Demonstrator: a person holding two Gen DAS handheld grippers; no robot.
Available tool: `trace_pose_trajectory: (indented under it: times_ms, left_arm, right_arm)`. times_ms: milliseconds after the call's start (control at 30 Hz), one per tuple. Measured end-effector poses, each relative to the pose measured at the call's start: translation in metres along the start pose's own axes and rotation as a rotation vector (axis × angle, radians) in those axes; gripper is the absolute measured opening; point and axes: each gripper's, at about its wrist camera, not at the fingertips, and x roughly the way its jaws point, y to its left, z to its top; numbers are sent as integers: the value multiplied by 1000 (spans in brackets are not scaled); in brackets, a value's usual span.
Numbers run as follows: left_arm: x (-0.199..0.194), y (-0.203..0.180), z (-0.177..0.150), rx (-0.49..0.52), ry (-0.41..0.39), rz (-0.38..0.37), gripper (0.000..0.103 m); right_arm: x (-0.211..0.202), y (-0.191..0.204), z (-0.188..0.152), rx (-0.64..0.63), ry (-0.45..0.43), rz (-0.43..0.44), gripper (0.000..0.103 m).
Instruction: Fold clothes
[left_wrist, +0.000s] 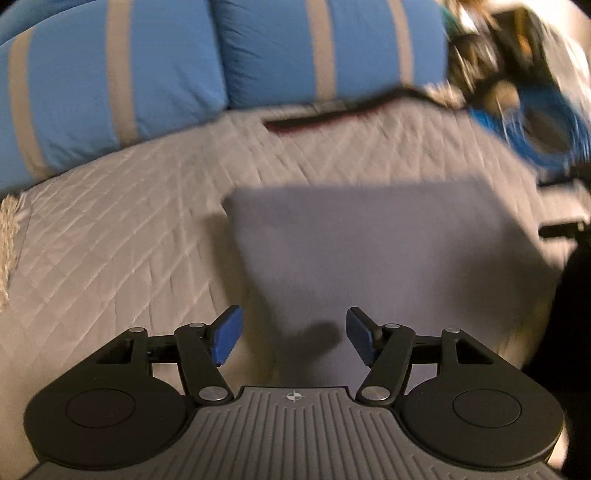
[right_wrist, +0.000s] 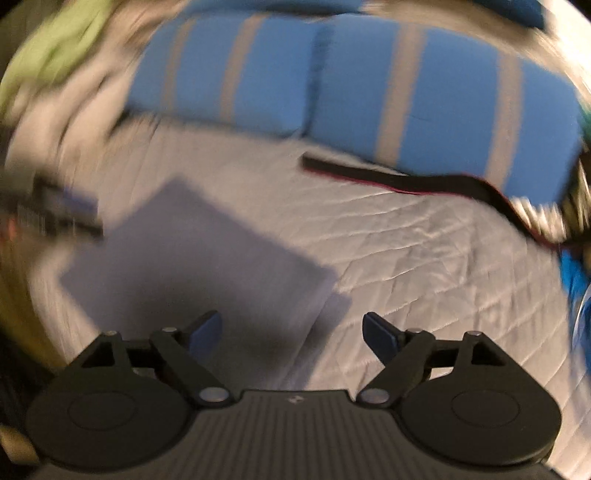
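- A folded grey garment (left_wrist: 373, 251) lies flat as a neat rectangle on a bed covered by a pale quilted bedspread (left_wrist: 122, 240), seen here from the left wrist camera.
- The left gripper (left_wrist: 293, 338) hovers at the garment's near edge, its blue-padded fingers (left_wrist: 226, 334) spread wide apart and holding nothing; a small shadow falls on the cloth between them.
- From the right wrist camera, the same folded garment (right_wrist: 199, 254) sits to the left of centre, turned at an angle, with one corner reaching toward the near middle of the view.
- The right gripper (right_wrist: 291, 332) hangs over the garment's near right corner and the bare bedspread (right_wrist: 424, 251) beside it, fingers (right_wrist: 380, 338) spread wide and empty.
- Two blue pillows with grey stripes (left_wrist: 207, 55) rest side by side along the far edge of the bed.
- A dark strap with a reddish edge (right_wrist: 399, 181) lies on the bedspread just in front of the pillows, well apart from the garment.
- Blue coiled cable (left_wrist: 543, 125) and blurred clutter sit at the far right of the left wrist view.
- Both views are smeared by motion blur, the right one more heavily; a green patch (right_wrist: 62, 44) at its far left cannot be identified.
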Motion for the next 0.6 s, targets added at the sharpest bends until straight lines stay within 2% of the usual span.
trace_pose_trajectory:
  times_ms: [67, 200, 267, 300, 333, 467, 500, 533, 600]
  left_arm:
    - [5, -4, -6, 27, 30, -2, 60]
    - [22, -4, -19, 29, 77, 4, 63]
    - [26, -4, -25, 41, 76, 35, 83]
    - [27, -4, -26, 47, 76, 60, 88]
    - [27, -3, -26, 46, 79, 71, 91]
    - [13, 3, -21, 26, 74, 90, 88]
    - [7, 5, -18, 17, 52, 99, 88]
    - [-1, 9, -16, -1, 15, 99, 88]
    - [-12, 17, -10, -40, -47, 63, 88]
  right_arm:
    - [1, 14, -3, -118, 55, -2, 90]
    - [18, 24, -13, -234, 143, -58, 90]
    - [23, 28, -17, -280, 163, -82, 91]
    - [23, 28, -17, -287, 165, -86, 91]
    - [22, 29, -18, -306, 163, -92, 92]
    - [13, 30, -15, -367, 119, -115, 92]
    - [8, 28, -11, -354, 96, -120, 90]
    - [2, 23, -8, -327, 68, -118, 83]
    - [-5, 10, 0, -249, 10, -85, 75]
